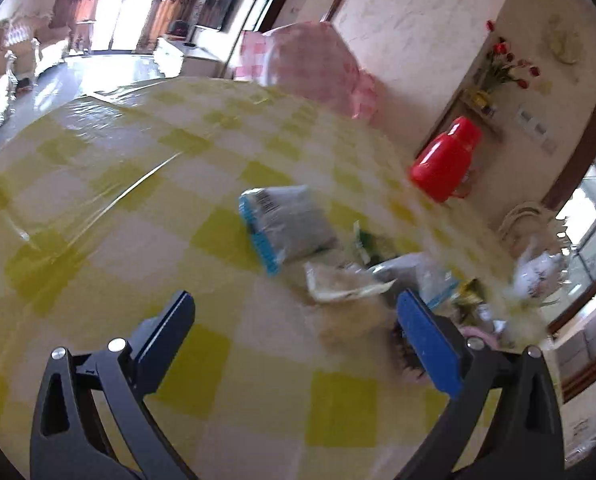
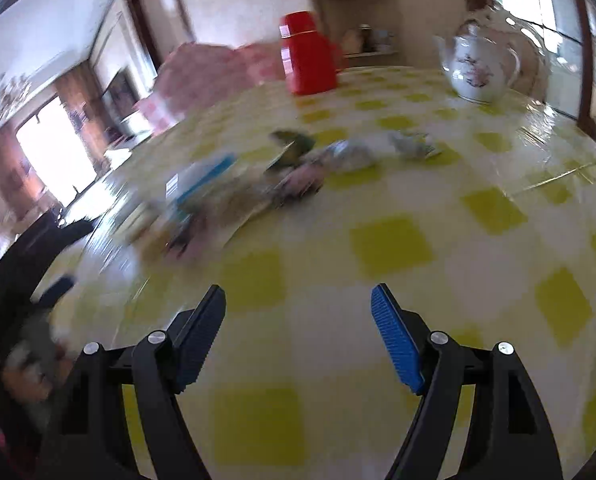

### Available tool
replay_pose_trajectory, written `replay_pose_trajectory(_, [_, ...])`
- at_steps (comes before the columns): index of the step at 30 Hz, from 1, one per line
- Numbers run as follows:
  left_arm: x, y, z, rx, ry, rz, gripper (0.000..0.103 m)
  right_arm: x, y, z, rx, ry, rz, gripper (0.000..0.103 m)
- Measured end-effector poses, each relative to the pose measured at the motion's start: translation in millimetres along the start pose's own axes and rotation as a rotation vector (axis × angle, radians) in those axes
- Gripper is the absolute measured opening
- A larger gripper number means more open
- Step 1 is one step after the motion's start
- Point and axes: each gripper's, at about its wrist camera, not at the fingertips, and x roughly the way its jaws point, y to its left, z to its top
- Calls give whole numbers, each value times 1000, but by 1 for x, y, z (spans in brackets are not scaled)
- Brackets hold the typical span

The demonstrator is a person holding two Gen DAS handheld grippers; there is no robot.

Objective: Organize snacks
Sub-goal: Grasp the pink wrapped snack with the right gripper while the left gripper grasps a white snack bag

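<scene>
Several snack packets (image 1: 294, 228) lie beyond spread, empty left gripper (image 1: 294, 328) fingers.

You are viewing a bright, daylit room. Daylight is blowing out the tall windows (image 1: 116, 4) at the far end in the left wrist view and the window (image 2: 54, 152) at the left in the right wrist view. Glare is streaking the glossy surface (image 1: 110, 184). Motion blur is smearing the snack packets (image 2: 234, 184), worst at the left of the right wrist view. Fisheye distortion is bending walls and darkening corners. The claw fingers (image 2: 397, 340) are staying sharp.
</scene>
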Motion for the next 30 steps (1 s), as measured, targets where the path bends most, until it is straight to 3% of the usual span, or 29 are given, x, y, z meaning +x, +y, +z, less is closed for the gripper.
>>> replay_pose_trajectory(6, [4,2,7,10,22,-2,101,50,6,46,-45,3,35,73])
replay_pose_trajectory(9, [9,21,13,-55,36,33,101,75,11,60,-58,51,38,65])
replay_pose_trajectory(12, [21,46,19,-151,90,44,101,91,10,64,-45,112,48,49])
replay_pose_trajectory(14, [21,55,22,-189,88,40,101,86,7,65,-38,88,104,19])
replay_pose_trajectory(18, [20,57,24,-190,85,47,101,59,11,53,-98,25,61,16])
replay_pose_trajectory(21, [17,49,25,-139,58,53,101,36,13,40,-123,25,68,15])
replay_pose_trajectory(23, [16,37,27,-72,39,14,101,16,15,29,-132,33,95,15])
replay_pose_trajectory(27, [37,-17,20,247,98,-14,101,-12,16,7,-140,32,125,16])
replay_pose_trajectory(30, [56,-39,14,354,139,26,102,-20,17,-4,-143,41,138,16])
